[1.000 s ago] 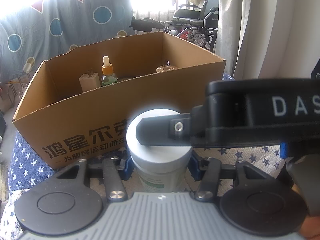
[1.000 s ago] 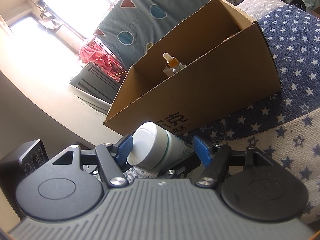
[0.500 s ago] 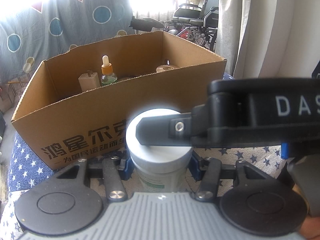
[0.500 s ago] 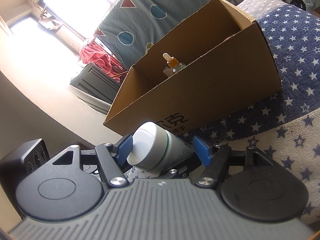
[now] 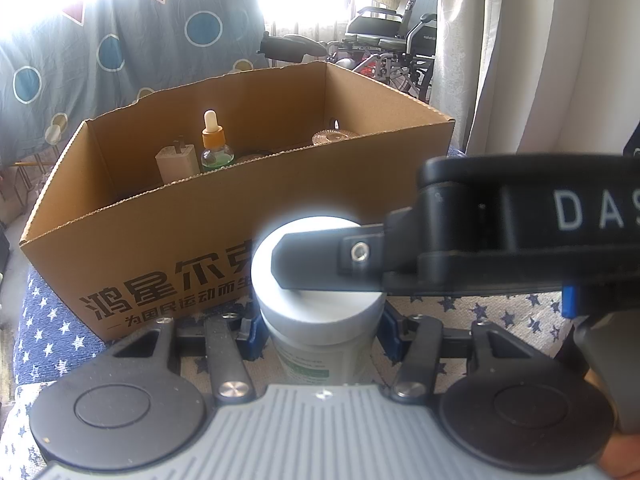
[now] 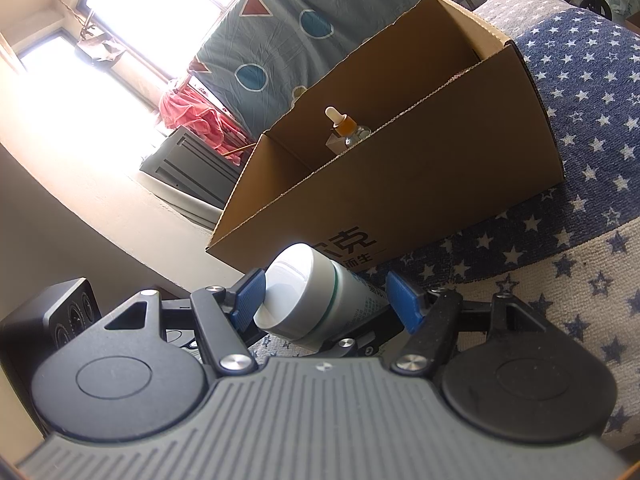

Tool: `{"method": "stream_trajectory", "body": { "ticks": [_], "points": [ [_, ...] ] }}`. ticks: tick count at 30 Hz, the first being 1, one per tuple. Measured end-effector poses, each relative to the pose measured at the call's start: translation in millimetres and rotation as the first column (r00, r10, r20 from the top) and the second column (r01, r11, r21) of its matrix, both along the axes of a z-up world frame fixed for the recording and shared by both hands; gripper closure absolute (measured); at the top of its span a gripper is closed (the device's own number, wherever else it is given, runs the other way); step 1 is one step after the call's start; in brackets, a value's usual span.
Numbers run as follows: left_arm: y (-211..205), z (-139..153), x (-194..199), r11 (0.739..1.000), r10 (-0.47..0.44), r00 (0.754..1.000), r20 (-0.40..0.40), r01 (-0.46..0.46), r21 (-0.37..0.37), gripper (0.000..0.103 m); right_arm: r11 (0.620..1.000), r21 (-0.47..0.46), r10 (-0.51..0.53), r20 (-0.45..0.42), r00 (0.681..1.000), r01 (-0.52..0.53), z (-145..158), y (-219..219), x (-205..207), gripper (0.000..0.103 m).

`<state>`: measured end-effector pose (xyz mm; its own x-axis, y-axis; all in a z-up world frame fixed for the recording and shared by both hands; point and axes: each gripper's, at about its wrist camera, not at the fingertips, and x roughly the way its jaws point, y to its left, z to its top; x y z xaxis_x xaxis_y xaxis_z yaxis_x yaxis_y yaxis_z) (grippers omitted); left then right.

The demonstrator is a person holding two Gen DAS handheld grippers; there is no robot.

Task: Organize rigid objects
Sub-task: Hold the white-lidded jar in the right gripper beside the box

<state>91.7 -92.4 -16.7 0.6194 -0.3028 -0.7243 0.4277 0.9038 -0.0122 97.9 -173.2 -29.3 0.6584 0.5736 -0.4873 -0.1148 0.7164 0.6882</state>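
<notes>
A white-capped bottle with a green label [image 5: 318,312] stands between the blue pads of my left gripper [image 5: 318,332], which is shut on its body. My right gripper [image 6: 326,300] comes in from the right; one black finger [image 5: 320,260] lies across the cap, and its blue pads [image 6: 250,296] bracket the cap and neck of the bottle [image 6: 308,292]. An open cardboard box [image 5: 160,232] stands just behind, holding a dropper bottle [image 5: 214,144], a white charger [image 5: 176,164] and a ridged round lid [image 5: 334,136].
The box sits on a blue and cream star-patterned cloth [image 6: 580,128]. Behind it hang a blue quilt with circles [image 5: 100,48] and a curtain [image 5: 520,60]; a wheelchair [image 5: 392,40] stands at the back. A black device [image 6: 60,312] is at the left.
</notes>
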Motion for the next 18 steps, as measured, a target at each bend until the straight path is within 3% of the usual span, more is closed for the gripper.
{"method": "stream_trajectory", "body": {
  "ticks": [18],
  "points": [
    [-2.2,-0.1,-0.4,1.000,-0.003,1.000,0.004,0.003,-0.002,0.049,1.000,-0.001,-0.001,0.002,1.000,0.001,0.7,1.0,0.2,0.036]
  ]
}}
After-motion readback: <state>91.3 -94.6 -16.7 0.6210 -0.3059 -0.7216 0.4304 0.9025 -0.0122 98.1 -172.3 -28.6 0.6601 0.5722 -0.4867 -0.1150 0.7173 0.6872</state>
